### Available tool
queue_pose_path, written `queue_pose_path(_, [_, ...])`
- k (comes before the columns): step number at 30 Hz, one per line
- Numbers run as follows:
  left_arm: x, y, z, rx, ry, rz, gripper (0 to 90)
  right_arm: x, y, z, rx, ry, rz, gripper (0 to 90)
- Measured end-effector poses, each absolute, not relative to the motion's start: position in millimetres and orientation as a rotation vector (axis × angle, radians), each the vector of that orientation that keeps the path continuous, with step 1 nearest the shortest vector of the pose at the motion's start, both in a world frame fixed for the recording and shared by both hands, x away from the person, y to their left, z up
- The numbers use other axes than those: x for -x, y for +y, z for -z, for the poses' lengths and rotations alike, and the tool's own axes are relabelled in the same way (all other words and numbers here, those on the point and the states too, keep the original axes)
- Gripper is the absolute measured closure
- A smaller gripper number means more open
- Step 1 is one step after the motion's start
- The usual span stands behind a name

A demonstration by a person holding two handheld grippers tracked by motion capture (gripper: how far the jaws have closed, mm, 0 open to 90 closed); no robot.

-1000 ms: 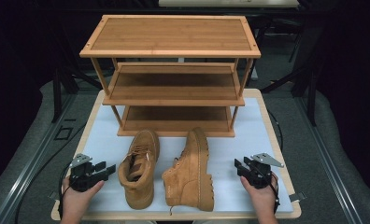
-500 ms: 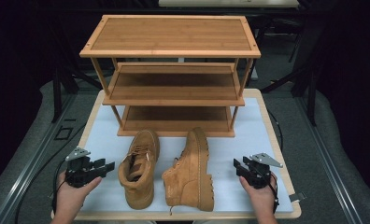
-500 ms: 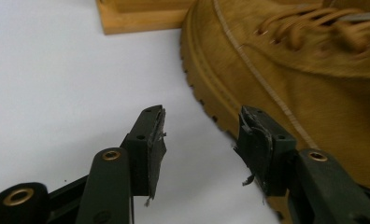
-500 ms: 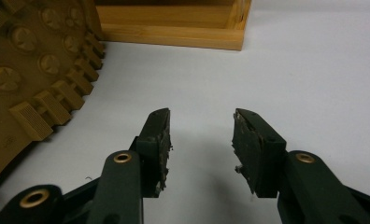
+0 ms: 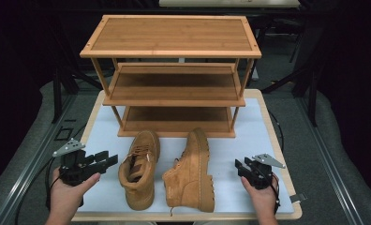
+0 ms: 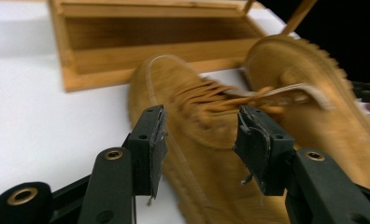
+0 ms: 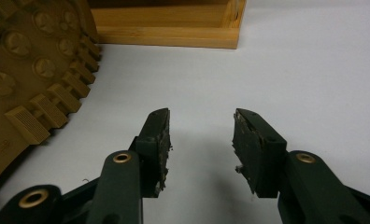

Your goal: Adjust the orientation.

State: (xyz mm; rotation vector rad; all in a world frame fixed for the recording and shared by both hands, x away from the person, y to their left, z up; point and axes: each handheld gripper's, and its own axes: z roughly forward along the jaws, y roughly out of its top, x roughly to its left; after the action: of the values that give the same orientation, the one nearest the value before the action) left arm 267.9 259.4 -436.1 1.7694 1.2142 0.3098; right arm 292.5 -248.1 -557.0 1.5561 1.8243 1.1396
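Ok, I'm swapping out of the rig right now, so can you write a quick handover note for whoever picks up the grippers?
Left gripper: open, nothing held, jaws pointing at the upright boot just left of it; the jaws have just been closing slightly, with nothing between them.
Right gripper: open, empty, low over the white mat, right of the boot lying on its side.
Both boots sit at the front of the mat, in front of the wooden shoe rack, whose shelves hold nothing.
Done: nothing gripped or shelved.
Left: likely grip each boot and set it on the rack.
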Motion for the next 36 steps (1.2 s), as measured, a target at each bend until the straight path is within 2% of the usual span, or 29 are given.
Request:
queue_pose_path(8, [-264,239,446,-1.798,1.201,-0.273,52.6,-292,-248,557,-1.568,1.826,-1.131,55.6])
queue_pose_path(12, [-268,234,454,-1.79,1.234,-0.25,59.6,-293,-249,558,-1.569,1.807,-1.155,55.5])
queue_pose_path(19, [-266,227,452,-1.835,1.242,-0.301,75.5,-294,-254,560,-1.611,1.799,-1.168,55.6])
queue_pose_path(23, [-273,234,448,-1.856,1.252,-0.281,80.3,-293,-255,560,-1.623,1.801,-1.166,55.6])
queue_pose_path(34, [-303,258,435,-1.978,1.237,-0.298,82.1,-294,-256,562,-1.633,1.8,-1.177,55.6])
queue_pose_path(36, [-306,259,431,-2.023,1.228,-0.337,82.1,-295,-256,563,-1.639,1.807,-1.173,55.6])
